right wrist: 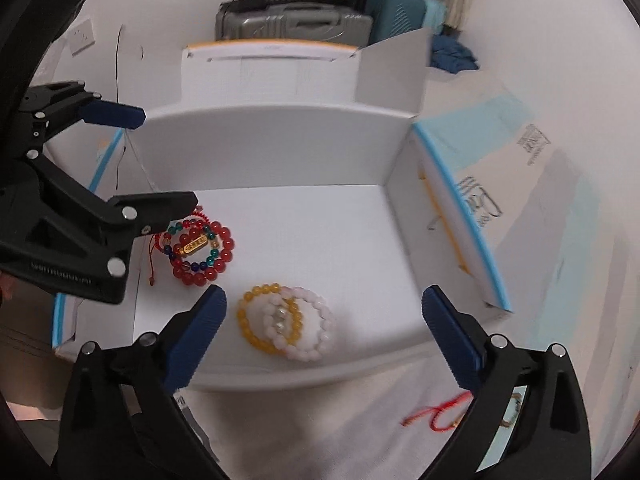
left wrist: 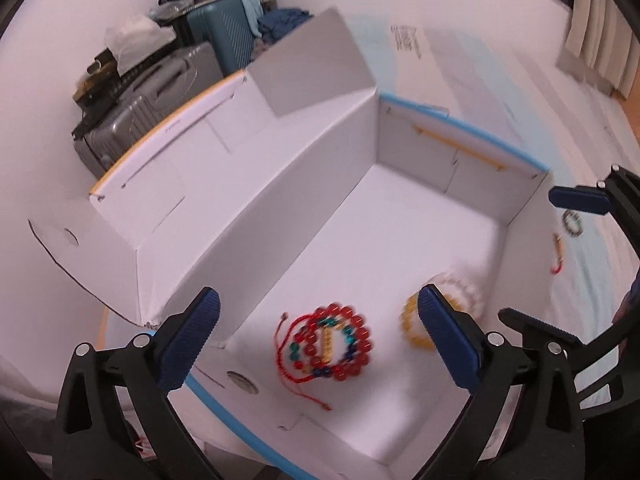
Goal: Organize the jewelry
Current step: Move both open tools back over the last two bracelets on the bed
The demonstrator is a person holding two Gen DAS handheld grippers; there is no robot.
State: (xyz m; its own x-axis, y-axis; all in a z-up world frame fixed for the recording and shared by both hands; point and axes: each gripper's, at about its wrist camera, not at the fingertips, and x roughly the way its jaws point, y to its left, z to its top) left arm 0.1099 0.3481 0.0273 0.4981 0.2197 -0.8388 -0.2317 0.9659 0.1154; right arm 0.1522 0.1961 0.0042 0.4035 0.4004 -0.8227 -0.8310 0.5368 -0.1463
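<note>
An open white cardboard box point(left wrist: 400, 208) point(right wrist: 280, 144) holds jewelry. A red bead bracelet with a gold charm and red cord point(left wrist: 334, 344) point(right wrist: 198, 246) lies on its floor. Beside it lie a yellow bead bracelet point(left wrist: 412, 326) point(right wrist: 250, 322) and a white bead bracelet point(left wrist: 466, 288) point(right wrist: 316, 330), overlapping. My left gripper point(left wrist: 320, 340) is open and empty above the red bracelet; it also shows in the right wrist view point(right wrist: 160, 156). My right gripper point(right wrist: 324, 336) is open and empty over the yellow and white bracelets. A red cord bracelet point(right wrist: 438, 410) point(left wrist: 557, 254) and a dark beaded bracelet point(left wrist: 573, 222) lie outside the box.
The box stands on a white sheet point(right wrist: 360, 432) with its flaps point(left wrist: 316, 64) raised. Grey point(left wrist: 152, 96) and teal point(left wrist: 222, 36) suitcases with piled clothes stand behind it against the wall. Curtains point(left wrist: 600, 32) hang at the right.
</note>
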